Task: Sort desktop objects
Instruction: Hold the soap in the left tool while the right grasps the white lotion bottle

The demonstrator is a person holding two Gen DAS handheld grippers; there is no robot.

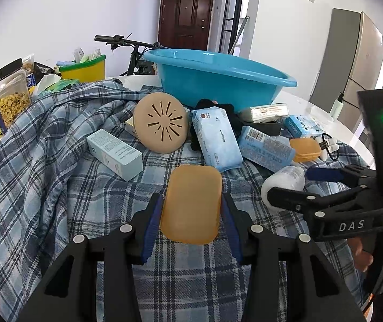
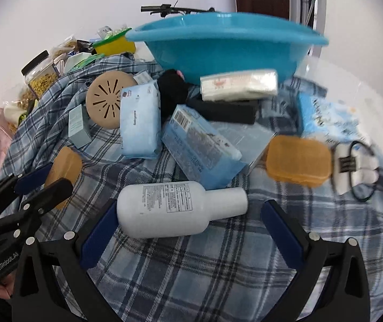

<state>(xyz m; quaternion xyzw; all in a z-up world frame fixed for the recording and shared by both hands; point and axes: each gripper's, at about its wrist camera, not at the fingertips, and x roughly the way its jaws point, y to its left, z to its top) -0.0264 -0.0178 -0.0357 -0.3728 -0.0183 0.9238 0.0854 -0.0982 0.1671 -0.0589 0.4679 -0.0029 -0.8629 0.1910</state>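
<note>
The left gripper (image 1: 191, 209) has its jaws clamped on the orange soap box (image 1: 191, 204). The right gripper (image 2: 188, 230) stands wide around the white bottle (image 2: 175, 209), which may roll on the plaid cloth (image 2: 218, 276).

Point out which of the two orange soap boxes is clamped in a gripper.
The orange soap box in the left gripper, pinched between both pads. The other orange box lies free on the plaid cloth, beside the white cable bundle.
</note>
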